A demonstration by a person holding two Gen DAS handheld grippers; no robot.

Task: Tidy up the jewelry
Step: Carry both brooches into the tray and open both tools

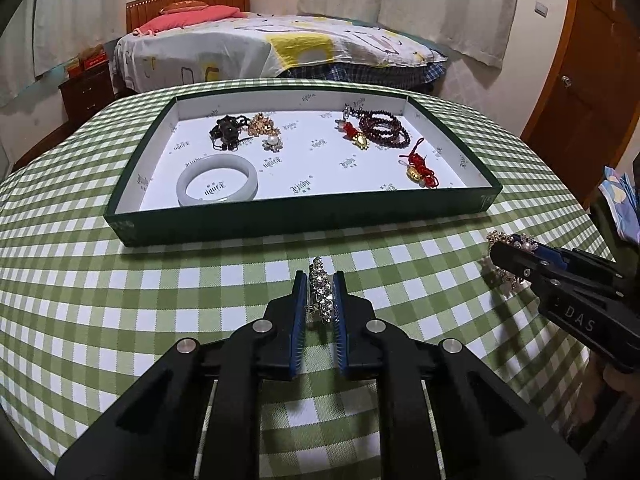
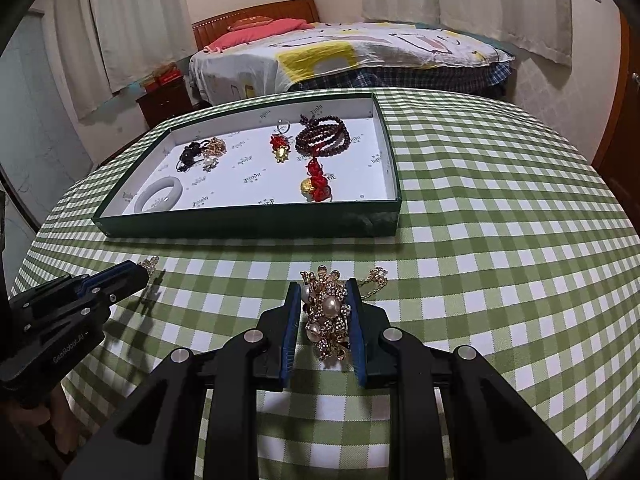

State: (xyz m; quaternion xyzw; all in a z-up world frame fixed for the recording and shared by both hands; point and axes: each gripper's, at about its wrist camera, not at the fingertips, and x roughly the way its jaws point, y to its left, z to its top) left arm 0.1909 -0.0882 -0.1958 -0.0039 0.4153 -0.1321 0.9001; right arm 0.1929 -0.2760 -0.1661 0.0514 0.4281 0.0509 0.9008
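clamping down, the left gripper (image 1: 320,284) pinches a rhinestone brooch (image 1: 319,294) above the checked tablecloth (image 1: 160,300); the right gripper (image 2: 325,300) grips a pearl brooch (image 2: 328,316). a trailing gold chain (image 2: 376,276) could snag short of the green tray (image 1: 304,220).

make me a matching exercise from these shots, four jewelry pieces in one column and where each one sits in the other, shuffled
Things:
1. pearl brooch
2. rhinestone piece
3. pale bangle
4. dark red bead bracelet

Places:
A. tray, near left corner
B. between the fingers of the left gripper
C. tray, far right part
D. between the fingers of the right gripper

Pairs: 1-D, 2-B, 3-A, 4-C
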